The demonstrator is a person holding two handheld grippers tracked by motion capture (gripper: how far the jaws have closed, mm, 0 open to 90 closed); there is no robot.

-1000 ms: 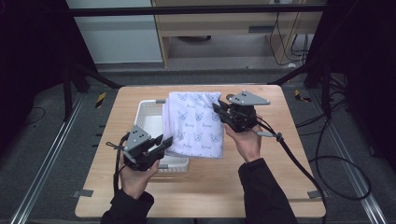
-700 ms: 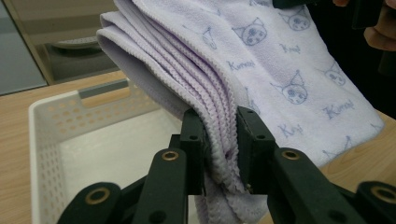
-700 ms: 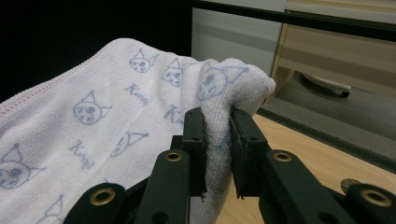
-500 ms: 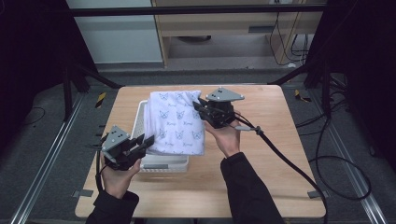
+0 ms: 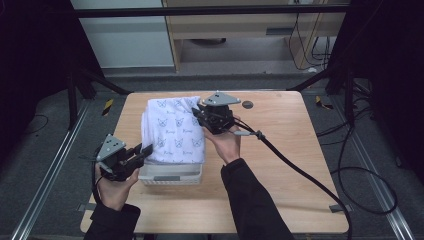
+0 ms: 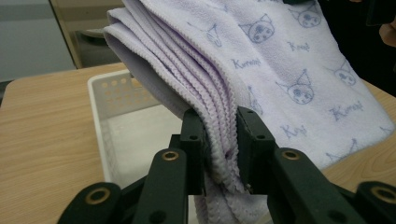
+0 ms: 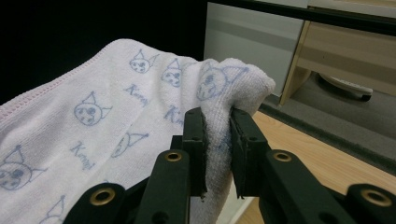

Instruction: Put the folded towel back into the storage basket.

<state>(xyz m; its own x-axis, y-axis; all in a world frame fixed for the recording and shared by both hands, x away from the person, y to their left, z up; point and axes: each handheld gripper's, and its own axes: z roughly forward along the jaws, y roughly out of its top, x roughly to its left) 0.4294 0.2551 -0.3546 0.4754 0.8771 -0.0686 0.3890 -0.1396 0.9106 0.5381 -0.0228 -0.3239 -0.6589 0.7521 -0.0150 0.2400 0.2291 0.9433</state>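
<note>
A: Left gripper is clamping the towel's near-left folded edge, jaws closed on it, over the basket.

B: Right gripper is pinching the far corner likewise; towel is draping across the basket.

The high view looks forward and down from above the person's side, taking in the whole tabletop from well back, with both forearms entering at the bottom. The left gripper view sits close behind the left hand-held gripper, looking along its jaws. The right gripper view does the same behind the right hand-held gripper, facing the far cabinet. All three views share the printed towel just ahead of each hand-held gripper.
</note>
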